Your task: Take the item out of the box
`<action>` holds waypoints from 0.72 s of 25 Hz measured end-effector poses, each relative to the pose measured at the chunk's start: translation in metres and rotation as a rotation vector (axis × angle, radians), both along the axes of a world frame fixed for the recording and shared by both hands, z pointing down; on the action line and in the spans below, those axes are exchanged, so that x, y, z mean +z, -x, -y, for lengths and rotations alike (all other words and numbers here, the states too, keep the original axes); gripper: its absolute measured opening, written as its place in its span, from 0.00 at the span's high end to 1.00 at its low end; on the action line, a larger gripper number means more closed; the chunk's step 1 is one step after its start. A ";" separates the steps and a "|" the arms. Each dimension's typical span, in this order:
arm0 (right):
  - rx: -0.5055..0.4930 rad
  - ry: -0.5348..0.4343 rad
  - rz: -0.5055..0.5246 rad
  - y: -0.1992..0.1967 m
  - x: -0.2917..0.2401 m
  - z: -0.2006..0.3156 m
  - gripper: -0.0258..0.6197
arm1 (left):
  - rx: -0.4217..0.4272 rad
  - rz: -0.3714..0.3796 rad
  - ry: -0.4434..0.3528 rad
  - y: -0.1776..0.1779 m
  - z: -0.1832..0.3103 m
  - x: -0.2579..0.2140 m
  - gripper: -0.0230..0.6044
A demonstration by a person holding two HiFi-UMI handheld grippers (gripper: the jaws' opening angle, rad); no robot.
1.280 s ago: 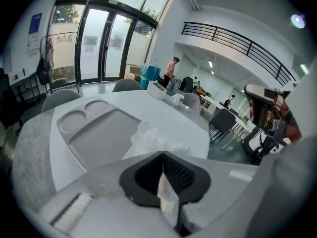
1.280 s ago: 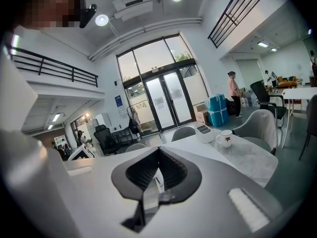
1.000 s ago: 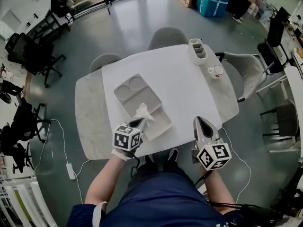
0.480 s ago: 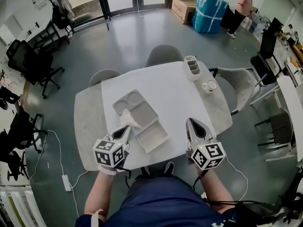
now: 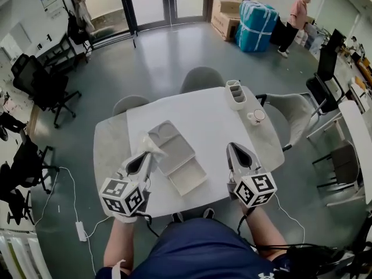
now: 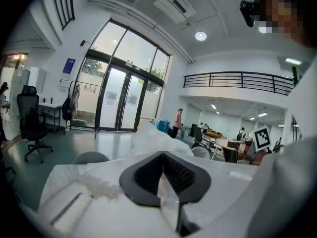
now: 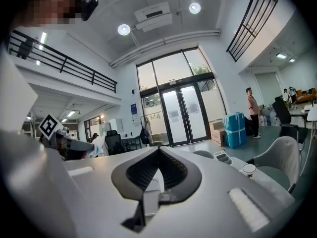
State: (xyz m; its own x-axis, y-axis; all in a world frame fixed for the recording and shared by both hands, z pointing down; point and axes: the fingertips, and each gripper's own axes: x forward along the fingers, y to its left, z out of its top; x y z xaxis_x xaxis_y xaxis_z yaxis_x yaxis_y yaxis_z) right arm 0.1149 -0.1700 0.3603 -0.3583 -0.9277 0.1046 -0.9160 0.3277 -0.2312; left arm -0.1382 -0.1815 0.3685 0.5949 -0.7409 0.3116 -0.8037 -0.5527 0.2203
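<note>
A pale grey compartment box [image 5: 181, 163] lies open on the white table [image 5: 212, 118]. My left gripper [image 5: 143, 154] hovers over the box's left edge, shut on a crumpled white plastic item [image 5: 150, 142] that sticks out past its tips, clear of the box. In the left gripper view the item [image 6: 159, 139] bulges above the shut jaws [image 6: 162, 156], with a clear film pinched between them. At the table's near right edge, my right gripper [image 5: 235, 153] is shut with nothing in it; the right gripper view [image 7: 158, 153] shows its jaws together.
A divided white holder [image 5: 235, 93] and a cup [image 5: 254, 116] stand at the table's far right corner. Grey chairs [image 5: 200, 77] ring the far and right sides. A person [image 5: 293, 15] stands by blue bundles and cartons far off.
My left gripper has drawn back to the left with the white item, carrying it from above the box's middle to its left edge. The right gripper has barely moved.
</note>
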 end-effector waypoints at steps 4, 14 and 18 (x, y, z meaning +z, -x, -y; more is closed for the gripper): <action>-0.007 -0.034 0.001 0.002 -0.017 0.005 0.96 | -0.008 -0.024 -0.058 0.005 0.002 -0.028 0.96; -0.022 -0.106 0.015 0.009 -0.044 0.012 0.96 | -0.098 -0.009 -0.184 0.020 0.004 -0.060 0.96; -0.024 -0.140 0.007 0.011 -0.057 0.012 0.96 | -0.135 0.002 -0.247 0.025 0.002 -0.074 0.96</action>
